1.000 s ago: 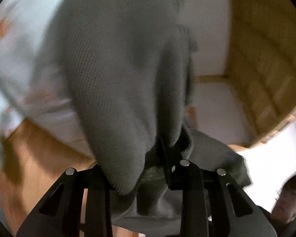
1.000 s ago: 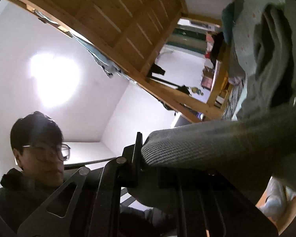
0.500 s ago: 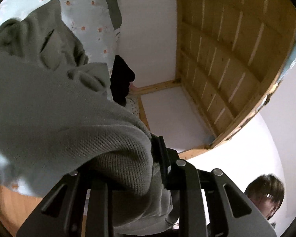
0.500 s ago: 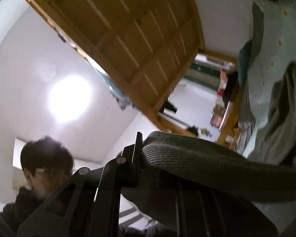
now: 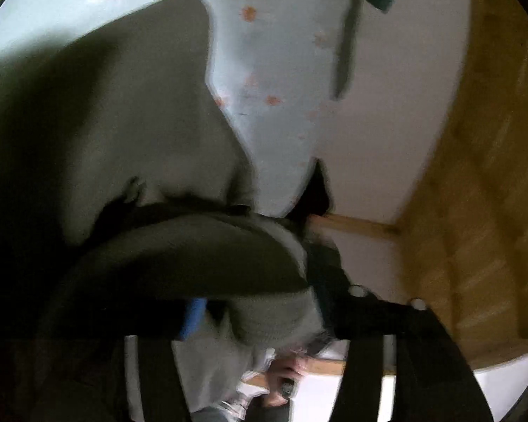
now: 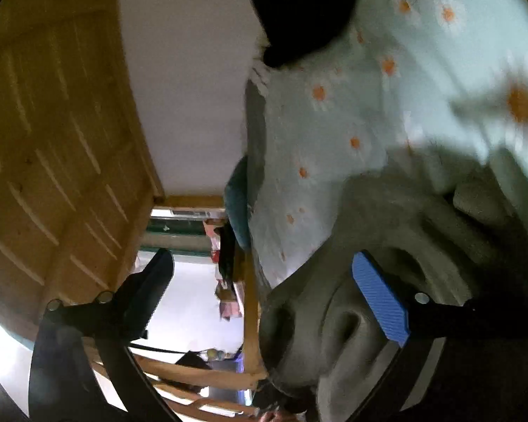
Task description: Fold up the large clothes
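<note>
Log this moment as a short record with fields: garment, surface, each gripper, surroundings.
garment: grey knit sweater, bunched, lying on the bedding
surface: pale blue bedsheet with an orange daisy print
left gripper: jaws have just been opening; a fold of the sweater drapes over them, blurred, grip unclear
right gripper: jaws have just opened wide, blue pad bare, sweater beside it, not pinched
surroundings: wooden bed frame, white wall, black item on the sheet
</note>
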Motion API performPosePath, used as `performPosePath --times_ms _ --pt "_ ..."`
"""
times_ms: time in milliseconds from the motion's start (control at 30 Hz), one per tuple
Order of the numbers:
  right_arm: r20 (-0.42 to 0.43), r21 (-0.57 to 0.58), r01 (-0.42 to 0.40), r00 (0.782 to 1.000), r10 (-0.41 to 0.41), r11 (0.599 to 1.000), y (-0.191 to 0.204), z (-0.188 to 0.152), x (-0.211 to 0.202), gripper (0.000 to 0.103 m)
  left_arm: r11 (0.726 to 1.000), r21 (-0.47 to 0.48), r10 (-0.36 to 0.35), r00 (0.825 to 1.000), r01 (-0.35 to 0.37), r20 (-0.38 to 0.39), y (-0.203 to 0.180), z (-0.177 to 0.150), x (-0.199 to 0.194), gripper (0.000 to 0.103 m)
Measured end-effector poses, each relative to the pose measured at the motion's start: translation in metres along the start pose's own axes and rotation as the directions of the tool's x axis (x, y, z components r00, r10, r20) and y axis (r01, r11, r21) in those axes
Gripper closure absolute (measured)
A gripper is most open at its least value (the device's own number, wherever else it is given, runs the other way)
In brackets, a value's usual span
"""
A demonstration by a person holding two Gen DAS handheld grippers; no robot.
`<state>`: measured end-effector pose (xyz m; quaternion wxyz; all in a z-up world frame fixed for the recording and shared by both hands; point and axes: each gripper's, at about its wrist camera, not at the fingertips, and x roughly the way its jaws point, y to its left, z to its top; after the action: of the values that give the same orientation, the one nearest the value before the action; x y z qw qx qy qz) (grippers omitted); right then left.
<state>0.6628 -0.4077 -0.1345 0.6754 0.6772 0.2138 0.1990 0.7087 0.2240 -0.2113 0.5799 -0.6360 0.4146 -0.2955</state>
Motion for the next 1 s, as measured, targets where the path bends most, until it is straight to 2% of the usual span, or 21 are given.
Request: performPosePath --times_ms 67,133,200,233,267,300,333,367,433,500,567,600,633,767,800,833,867,900,933,967,1000 --pt "-0.054 -0.066 -0.001 0.999 -0.003 0.998 0.01 0.008 -0.008 0.003 0.988 0.052 -0.144 0.989 0.143 0.011 -0.006 0.006 -0.013 0.012" --pt "-0.097 -0.255 0.107 0.986 -0.136 0.961 0.031 0.013 -0.013 0.003 0.976 0.181 -0.131 0.991 0.122 0.034 -0.028 0.004 -0.029 0.006" --pt "-0.04 -0.559 0.291 0.926 -0.376 0.776 0.054 0.008 -0.01 0.003 0.935 0.356 -0.015 0.999 -0.003 0.048 -0.054 -0.003 -0.034 0.006" --pt "-0.002 -0.642 0.343 0.894 -0.448 0.686 0.058 0.004 -0.008 0.003 0.848 0.507 0.129 0.988 -0.155 0.088 -0.075 -0.012 -0.032 0.006" --pt "0.044 -0.741 0.393 0.837 -0.545 0.544 0.059 -0.002 -0.001 0.003 0.762 0.595 0.223 0.966 -0.255 0.129 -0.087 -0.018 -0.026 0.006" --pt "0.048 -0.782 0.4 0.803 -0.594 0.478 0.053 -0.006 0.006 0.003 0.634 0.687 0.32 0.929 -0.356 0.187 -0.097 -0.026 -0.014 0.006" --pt "0.026 -0.813 0.391 0.764 -0.644 0.431 0.044 -0.009 0.015 0.003 0.541 0.734 0.375 0.899 -0.411 0.227 -0.1 -0.029 -0.008 0.006" --pt "-0.011 -0.828 0.374 0.733 -0.68 0.417 0.033 -0.011 0.023 0.003 0.416 0.784 0.438 0.857 -0.461 0.271 -0.102 -0.035 0.007 0.006" --pt "-0.071 -0.838 0.345 0.7 -0.711 0.423 0.017 -0.012 0.032 0.003 0.283 0.841 0.514 0.813 -0.461 0.273 -0.099 -0.042 0.034 0.006" --pt "-0.041 -0.869 0.343 0.669 -0.742 0.358 0.005 -0.019 0.04 0.003 0.257 0.876 0.57 0.795 -0.409 0.205 -0.096 -0.045 0.054 0.006" --pt "-0.03 -0.878 0.343 0.655 -0.755 0.333 0.0 -0.023 0.043 0.003 0.189 0.889 0.64 0.739 -0.418 0.211 -0.088 -0.047 0.064 0.006" --pt "-0.024 -0.88 0.343 0.657 -0.753 0.327 -0.002 -0.024 0.042 0.003 0.079 0.896 0.695 0.668 -0.437 0.265 -0.083 -0.054 0.076 0.006" --pt "-0.012 -0.885 0.346 0.652 -0.759 0.31 -0.004 -0.026 0.04 0.003 -0.009 0.903 0.711 0.632 -0.43 0.308 -0.083 -0.065 0.082 0.006" --pt "0.003 -0.9 0.337 0.64 -0.769 0.277 0.0 -0.036 0.047 0.003 -0.38 0.858 0.645 0.566 -0.346 0.514 -0.073 -0.118 0.093 0.006" --pt "0.0 -0.896 0.34 0.644 -0.765 0.286 -0.001 -0.036 0.048 0.003 -0.467 0.818 0.642 0.508 -0.336 0.575 -0.063 -0.123 0.098 0.006" --pt "-0.005 -0.89 0.344 0.649 -0.761 0.298 0.0 -0.034 0.05 0.003 -0.513 0.785 0.646 0.447 -0.346 0.619 -0.056 -0.12 0.103 0.006" --pt "-0.01 -0.886 0.346 0.651 -0.759 0.308 -0.001 -0.033 0.052 0.003 -0.507 0.774 0.673 0.388 -0.38 0.63 -0.05 -0.108 0.105 0.005" --pt "-0.016 -0.883 0.347 0.653 -0.757 0.317 -0.001 -0.033 0.052 0.003 -0.411 0.803 0.711 0.399 -0.431 0.578 -0.054 -0.094 0.102 0.005" --pt "-0.015 -0.881 0.349 0.654 -0.756 0.319 -0.001 -0.034 0.053 0.004 -0.361 0.798 0.723 0.396 -0.482 0.566 -0.057 -0.083 0.099 0.007" --pt "-0.007 -0.881 0.352 0.66 -0.752 0.317 0.0 -0.035 0.051 0.008 -0.309 0.793 0.727 0.407 -0.525 0.553 -0.062 -0.073 0.094 0.036" --pt "-0.006 -0.878 0.355 0.664 -0.748 0.322 0.0 -0.035 0.049 0.038 -0.125 0.837 0.739 0.513 -0.533 0.437 -0.073 -0.058 0.081 0.063"
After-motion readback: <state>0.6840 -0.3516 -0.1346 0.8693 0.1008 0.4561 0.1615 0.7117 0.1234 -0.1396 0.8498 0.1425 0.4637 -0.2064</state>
